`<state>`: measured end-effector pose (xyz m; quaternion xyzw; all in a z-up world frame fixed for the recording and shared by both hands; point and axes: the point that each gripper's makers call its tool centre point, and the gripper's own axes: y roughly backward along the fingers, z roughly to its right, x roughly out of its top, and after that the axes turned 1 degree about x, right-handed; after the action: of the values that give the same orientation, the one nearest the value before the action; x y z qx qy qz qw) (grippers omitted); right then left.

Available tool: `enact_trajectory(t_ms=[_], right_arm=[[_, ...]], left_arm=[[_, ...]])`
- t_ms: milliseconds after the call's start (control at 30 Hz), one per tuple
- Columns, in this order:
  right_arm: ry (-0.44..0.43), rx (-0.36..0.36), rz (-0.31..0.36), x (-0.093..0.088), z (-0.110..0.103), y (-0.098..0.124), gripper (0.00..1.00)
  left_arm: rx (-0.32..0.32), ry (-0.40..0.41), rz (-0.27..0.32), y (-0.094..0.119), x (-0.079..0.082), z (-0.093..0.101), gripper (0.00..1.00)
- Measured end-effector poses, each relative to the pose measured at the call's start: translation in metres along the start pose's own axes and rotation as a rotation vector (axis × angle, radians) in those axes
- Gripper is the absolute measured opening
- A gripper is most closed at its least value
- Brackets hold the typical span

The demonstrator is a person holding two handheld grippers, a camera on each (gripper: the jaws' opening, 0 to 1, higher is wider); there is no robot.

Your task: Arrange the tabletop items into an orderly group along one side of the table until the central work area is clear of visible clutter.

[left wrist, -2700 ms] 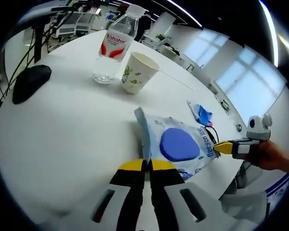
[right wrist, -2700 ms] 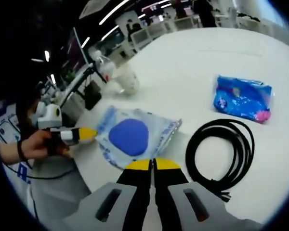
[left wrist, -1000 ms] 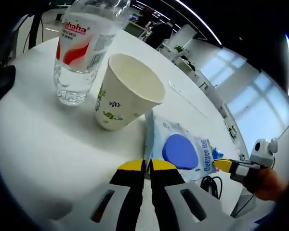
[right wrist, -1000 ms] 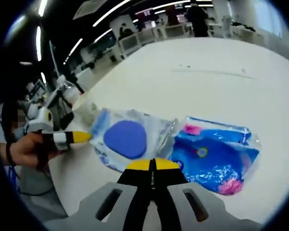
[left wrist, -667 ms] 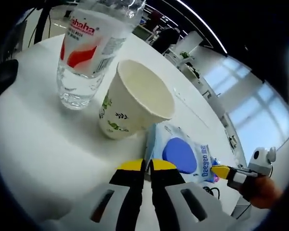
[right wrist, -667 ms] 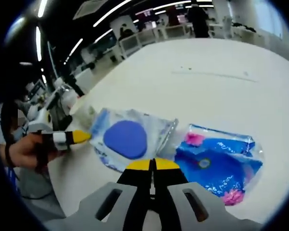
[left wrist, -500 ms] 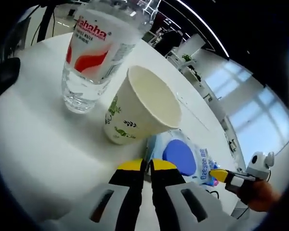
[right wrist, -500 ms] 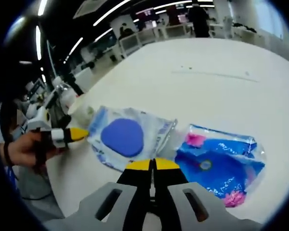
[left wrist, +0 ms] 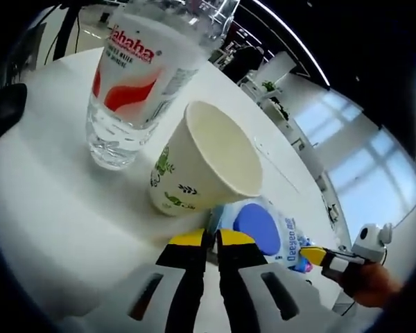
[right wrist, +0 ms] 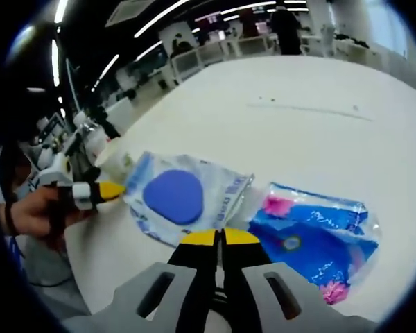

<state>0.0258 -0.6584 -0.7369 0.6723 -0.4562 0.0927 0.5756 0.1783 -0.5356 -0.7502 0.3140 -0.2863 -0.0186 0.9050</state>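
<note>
The white bench (left wrist: 48,208) carries everything. The water bottle (left wrist: 142,76) stands just beside the paper cup (left wrist: 204,166), on its far side. The wipes pack (right wrist: 184,201) with the blue lid lies touching the cup's base. Both tools pinch it, pressed together: the left tool (left wrist: 206,239) on the edge near the cup, the right tool (right wrist: 218,238) on the opposite edge. A blue packet (right wrist: 315,239) lies just beside the wipes pack, away from the cup.
</note>
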Motion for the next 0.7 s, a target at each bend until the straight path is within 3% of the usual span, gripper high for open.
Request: enact_trajectory(t_ms=[400, 533, 700], right_arm=[[0.041, -0.002, 0.023, -0.007, 0.004, 0.021, 0.06], [0.036, -0.006, 0.031, -0.012, 0.01, 0.027, 0.06], [0.013, -0.003, 0.033, -0.02, 0.009, 0.031, 0.05]], left_arm=[[-0.037, -0.05, 0.01, 0.02, -0.001, 0.001, 0.07], [-0.04, -0.097, -0.002, 0.026, -0.008, 0.001, 0.07], [-0.029, -0.088, -0.015, 0.025, -0.016, -0.004, 0.04]])
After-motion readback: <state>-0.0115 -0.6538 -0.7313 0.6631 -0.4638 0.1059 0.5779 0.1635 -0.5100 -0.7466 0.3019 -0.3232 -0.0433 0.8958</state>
